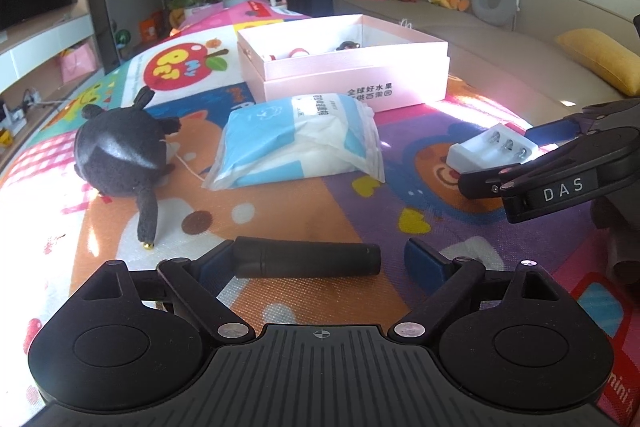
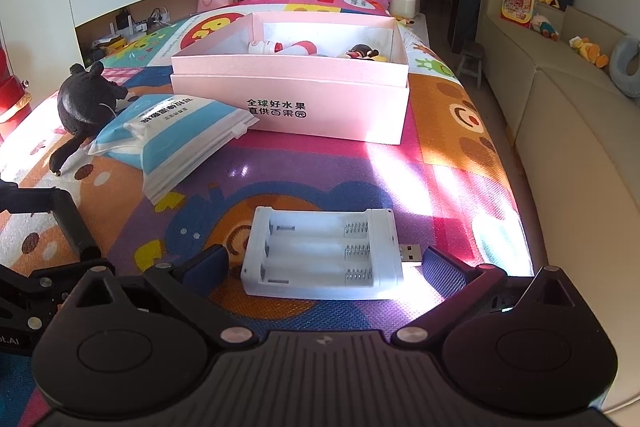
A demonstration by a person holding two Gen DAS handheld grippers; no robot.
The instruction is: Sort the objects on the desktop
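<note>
While the pink box (image 2: pixel 288 107) stands far on the surface (image 2: pixel 320 163), printed 全球好水果 直供百果园, it holds a small bottle (image 2: pixel 266 47) and a doll (image 2: pixel 360 53). Left of it lie a blue-white pack (image 2: pixel 172 139) and a black plush (image 2: pixel 86 97). Near, a white battery case (image 2: pixel 324 255) sits untouched between the right claw's (image 2: pixel 324 263) spread jaws. A black cylinder (image 1: pixel 308 261) lies between the left claw's (image 1: pixel 316 263) parted jaws. The right claw reads DAS.

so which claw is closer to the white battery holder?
Right. The right claw stands open with the white battery holder between its fingers, not gripped. The left claw is off to the side, open around the black cylinder.
</note>
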